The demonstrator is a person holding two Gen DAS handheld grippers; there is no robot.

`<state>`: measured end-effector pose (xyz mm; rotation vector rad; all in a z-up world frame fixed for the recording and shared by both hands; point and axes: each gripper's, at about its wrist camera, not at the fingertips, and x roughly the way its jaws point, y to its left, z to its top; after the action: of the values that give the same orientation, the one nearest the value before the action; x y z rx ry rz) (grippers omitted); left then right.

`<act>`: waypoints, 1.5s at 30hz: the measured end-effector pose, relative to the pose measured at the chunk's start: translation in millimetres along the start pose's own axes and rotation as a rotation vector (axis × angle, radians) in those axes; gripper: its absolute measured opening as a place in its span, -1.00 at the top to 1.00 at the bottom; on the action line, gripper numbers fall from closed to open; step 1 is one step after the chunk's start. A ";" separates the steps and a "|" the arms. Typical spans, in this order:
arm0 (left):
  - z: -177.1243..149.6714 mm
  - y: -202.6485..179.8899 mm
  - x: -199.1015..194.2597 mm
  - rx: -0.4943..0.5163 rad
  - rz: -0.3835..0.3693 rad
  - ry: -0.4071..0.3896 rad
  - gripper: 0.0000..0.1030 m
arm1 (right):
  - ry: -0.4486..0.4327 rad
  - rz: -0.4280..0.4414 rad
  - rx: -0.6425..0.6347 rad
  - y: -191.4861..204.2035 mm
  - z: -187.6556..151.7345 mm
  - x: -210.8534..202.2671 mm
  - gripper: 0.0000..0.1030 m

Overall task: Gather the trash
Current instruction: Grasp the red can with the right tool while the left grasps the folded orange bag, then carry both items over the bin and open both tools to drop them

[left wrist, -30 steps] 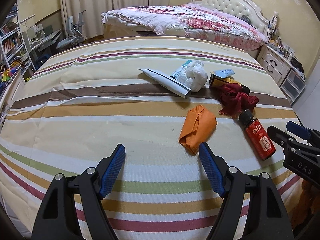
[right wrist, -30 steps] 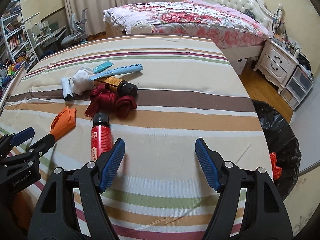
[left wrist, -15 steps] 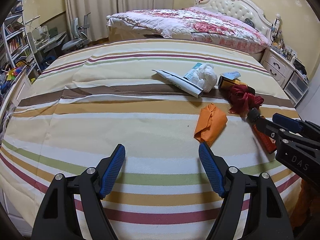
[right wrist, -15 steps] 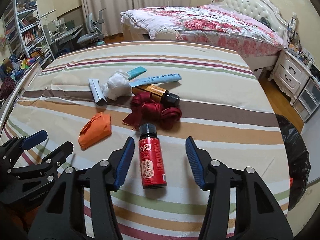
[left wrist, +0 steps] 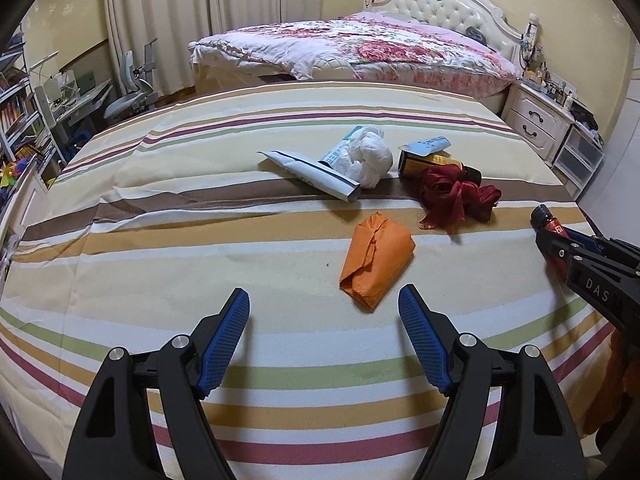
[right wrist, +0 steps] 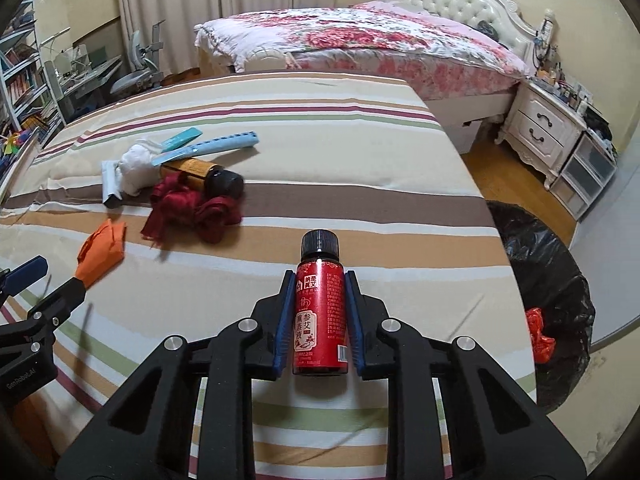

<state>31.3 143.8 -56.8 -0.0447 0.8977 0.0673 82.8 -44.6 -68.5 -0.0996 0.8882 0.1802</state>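
A small red bottle (right wrist: 320, 312) with a black cap lies along my right gripper (right wrist: 319, 276), which is shut on its body over the striped bed (right wrist: 360, 168). In the left wrist view only the bottle's cap (left wrist: 546, 216) shows at the right edge, ahead of the right gripper (left wrist: 560, 240). My left gripper (left wrist: 324, 300) is open and holds nothing, just short of a folded orange cloth (left wrist: 376, 260). Further back lie a dark red ribbon (left wrist: 456, 196), an amber bottle (left wrist: 416, 160), a crumpled white tissue (left wrist: 368, 156) and a grey wrapper (left wrist: 312, 172).
A black trash bag (right wrist: 548, 280) with something red inside stands on the floor off the bed's right edge. A blue comb (right wrist: 216, 144) lies by the tissue. Beyond are a second bed with a floral quilt (right wrist: 360, 40), a white nightstand (right wrist: 540, 128) and a desk chair (right wrist: 140, 68).
My right gripper swung left over the red bottle and shut on it. The left gripper has stayed open and shifted only slightly.
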 end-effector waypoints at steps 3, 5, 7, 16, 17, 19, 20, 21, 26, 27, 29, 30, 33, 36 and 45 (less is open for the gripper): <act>6.1 -7.2 5.9 0.017 -0.005 0.005 -0.46 | -0.001 -0.008 0.022 -11.2 1.2 1.3 0.55; 8.6 -9.9 9.6 0.023 -0.005 0.008 -0.46 | -0.002 -0.006 0.027 -14.9 1.6 2.0 0.55; 12.2 -11.5 14.2 0.026 -0.009 0.015 -0.46 | -0.005 -0.004 0.026 -15.5 0.9 2.6 0.55; 14.3 -15.3 17.4 0.044 -0.046 0.000 0.19 | -0.013 0.010 0.035 -15.9 0.3 2.8 0.55; 13.3 -17.3 16.6 0.053 -0.048 -0.006 0.29 | -0.014 0.011 0.036 -16.1 0.3 2.7 0.55; 11.4 -18.9 15.7 0.065 -0.050 -0.011 0.31 | -0.014 0.011 0.035 -16.6 -0.1 2.3 0.55; 10.9 -18.7 15.2 0.065 -0.053 -0.014 0.33 | -0.015 0.011 0.036 -16.6 -0.1 2.3 0.55; 10.3 -18.2 14.6 0.062 -0.058 -0.015 0.34 | -0.015 0.011 0.036 -16.7 -0.2 2.3 0.55; 10.1 -14.2 12.8 0.040 -0.069 -0.019 0.35 | -0.017 0.013 0.039 -16.9 -0.2 2.3 0.55; 10.0 -13.8 12.4 0.034 -0.067 -0.020 0.35 | -0.017 0.014 0.041 -17.3 -0.1 2.0 0.55; 9.8 -11.9 10.9 0.023 -0.066 -0.024 0.35 | -0.018 0.016 0.044 -17.5 0.4 2.0 0.55; 9.8 -11.2 10.0 0.017 -0.065 -0.027 0.35 | -0.018 0.018 0.046 -17.2 0.8 2.0 0.55; 9.5 -10.5 7.1 0.008 -0.063 -0.038 0.35 | -0.019 0.022 0.052 -18.1 1.2 1.1 0.55; 7.3 -11.6 4.1 0.002 -0.069 -0.042 0.35 | -0.021 0.023 0.059 -19.2 0.6 -0.9 0.55; 8.8 -30.0 -8.0 0.013 -0.120 -0.065 0.35 | -0.048 0.019 0.088 -29.2 -2.3 -16.3 0.55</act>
<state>35.5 114.2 -44.7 -0.0838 0.8286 -0.0481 76.8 -75.5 -56.9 -0.0050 0.8487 0.1607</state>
